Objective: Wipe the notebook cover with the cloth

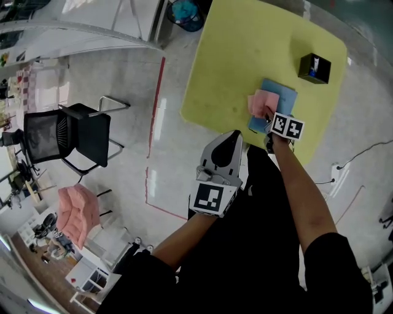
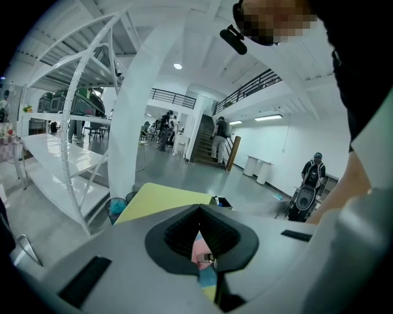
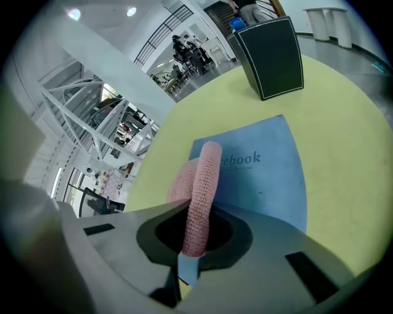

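Right gripper [image 3: 195, 242] fingers are pinching the pink cloth [image 3: 202, 178] on the blue notebook [image 3: 264, 184], "ebook" reading only in the right gripper view; left gripper [image 2: 201, 242] fingers are sitting closed, empty.

1. Big open indoor hall, lab or workshop-office type, not a home.
2. Glossy grey poured floor [image 1: 132, 86] with a red tape line [image 1: 158, 98] marking off a zone.
3. White steel truss frames [image 2: 73, 92], thick white column [image 2: 144, 116], black-railed mezzanine [image 2: 249, 92], open staircase [image 2: 202, 144].
4. Ceiling strip light [image 2: 267, 116]; group of people [image 2: 164, 122] standing at the far end.
5. Yellow-green square bench [image 1: 245, 55], black mesh office chair [image 1: 67, 138], blue waste bin [image 1: 184, 12].
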Tool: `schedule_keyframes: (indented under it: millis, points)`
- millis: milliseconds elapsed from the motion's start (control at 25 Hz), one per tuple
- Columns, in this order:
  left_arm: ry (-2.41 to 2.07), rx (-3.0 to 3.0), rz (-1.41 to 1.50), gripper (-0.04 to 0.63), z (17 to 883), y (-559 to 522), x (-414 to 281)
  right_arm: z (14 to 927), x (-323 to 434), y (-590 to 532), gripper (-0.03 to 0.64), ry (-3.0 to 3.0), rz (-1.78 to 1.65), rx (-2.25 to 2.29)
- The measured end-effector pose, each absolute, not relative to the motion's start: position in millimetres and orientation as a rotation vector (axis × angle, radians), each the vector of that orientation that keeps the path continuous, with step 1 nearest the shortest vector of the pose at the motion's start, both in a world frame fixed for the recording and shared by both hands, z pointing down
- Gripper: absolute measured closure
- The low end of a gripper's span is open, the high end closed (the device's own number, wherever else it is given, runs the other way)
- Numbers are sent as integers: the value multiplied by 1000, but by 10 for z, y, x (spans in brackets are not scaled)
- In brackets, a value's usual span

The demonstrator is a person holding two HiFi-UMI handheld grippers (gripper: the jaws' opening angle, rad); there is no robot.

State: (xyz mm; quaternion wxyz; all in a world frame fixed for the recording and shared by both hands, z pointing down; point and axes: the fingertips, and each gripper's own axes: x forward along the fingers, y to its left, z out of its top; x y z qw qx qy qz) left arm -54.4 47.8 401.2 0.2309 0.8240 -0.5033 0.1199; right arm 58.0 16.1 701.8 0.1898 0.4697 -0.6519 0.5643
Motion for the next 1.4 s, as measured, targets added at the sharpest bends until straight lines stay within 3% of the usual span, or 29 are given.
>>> schedule_keyframes:
  millis: [1400]
  points:
    - [-1352, 2286, 360, 589, 3999, 734, -142, 7002, 973, 327, 581, -1828, 1599, 1333]
